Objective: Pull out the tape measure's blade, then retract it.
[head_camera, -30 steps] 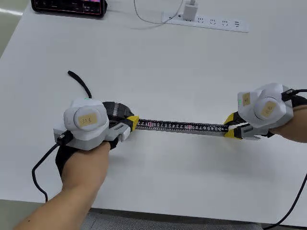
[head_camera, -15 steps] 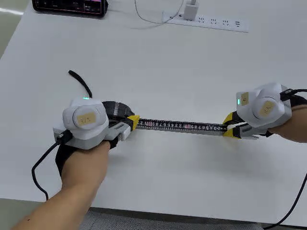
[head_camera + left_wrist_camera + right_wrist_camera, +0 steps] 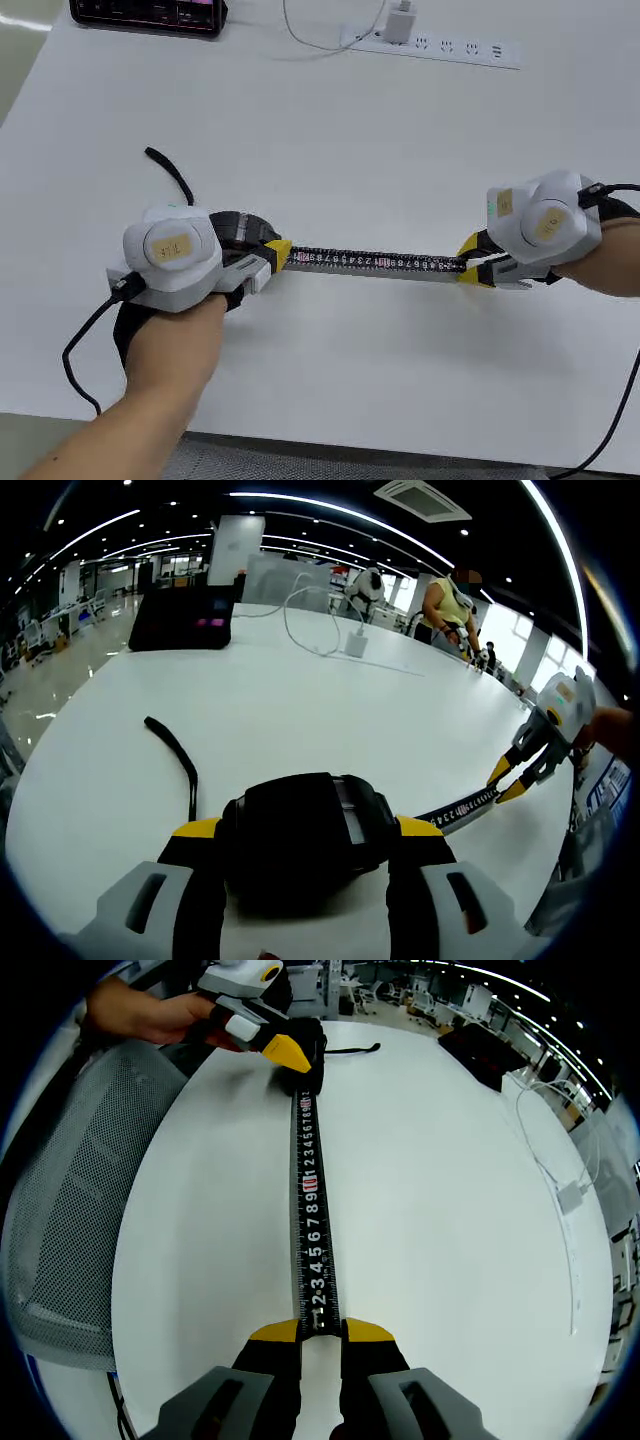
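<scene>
On white counter (image 3: pixel 350 130): black round tape-measure case (image 3: pixel 300 825), left gripper (image 3: pixel 262 262) clamped around it. From it black numbered blade (image 3: pixel 375 262) runs out, tip pinched tight in right gripper (image 3: pixel 470 262). Pull-out looks done; retraction left.

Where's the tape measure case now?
Head view, left of centre: the black rounded tape measure case rests on the white table, clamped in the left gripper, its blade stretched to the right gripper.

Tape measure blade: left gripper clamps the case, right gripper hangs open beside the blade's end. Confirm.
No. The right gripper is shut on the end of the blade, as the right gripper view shows. The left gripper does clamp the case.
</scene>
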{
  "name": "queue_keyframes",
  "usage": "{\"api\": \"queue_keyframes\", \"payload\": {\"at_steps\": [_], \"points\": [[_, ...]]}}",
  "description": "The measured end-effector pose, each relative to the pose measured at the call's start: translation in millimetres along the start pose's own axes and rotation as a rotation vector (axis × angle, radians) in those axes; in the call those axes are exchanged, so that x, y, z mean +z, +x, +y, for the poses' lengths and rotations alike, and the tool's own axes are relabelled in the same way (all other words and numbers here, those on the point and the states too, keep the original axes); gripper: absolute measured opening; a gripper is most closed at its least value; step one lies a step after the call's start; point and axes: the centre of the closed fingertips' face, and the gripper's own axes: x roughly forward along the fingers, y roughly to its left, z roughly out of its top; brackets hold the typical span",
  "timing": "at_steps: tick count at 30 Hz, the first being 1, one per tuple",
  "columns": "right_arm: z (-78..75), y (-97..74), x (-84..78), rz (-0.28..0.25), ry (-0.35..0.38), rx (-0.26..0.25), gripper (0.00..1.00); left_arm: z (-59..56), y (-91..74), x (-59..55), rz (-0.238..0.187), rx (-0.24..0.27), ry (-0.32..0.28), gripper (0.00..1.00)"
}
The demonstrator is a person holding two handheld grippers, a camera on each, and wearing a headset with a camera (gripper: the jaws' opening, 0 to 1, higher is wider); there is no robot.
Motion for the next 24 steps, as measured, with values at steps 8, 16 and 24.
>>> {"api": "queue_keyframes", "payload": {"at_steps": [8, 16, 24], "points": [[3.0, 3.1, 7.1, -0.022, 0.011, 0.011, 0.10, -0.3, -0.3, 0.4, -0.003, -0.005, -0.003, 0.61], [2.0, 5.5, 17.1, -0.037, 0.008, 0.018, 0.10, 0.2, 0.2, 0.3, -0.003, -0.006, -0.006, 0.61], [3.3, 9.4, 27.0, -0.052, 0.007, 0.030, 0.10, 0.5, 0.1, 0.3, -0.006, -0.010, -0.007, 0.61]]}}
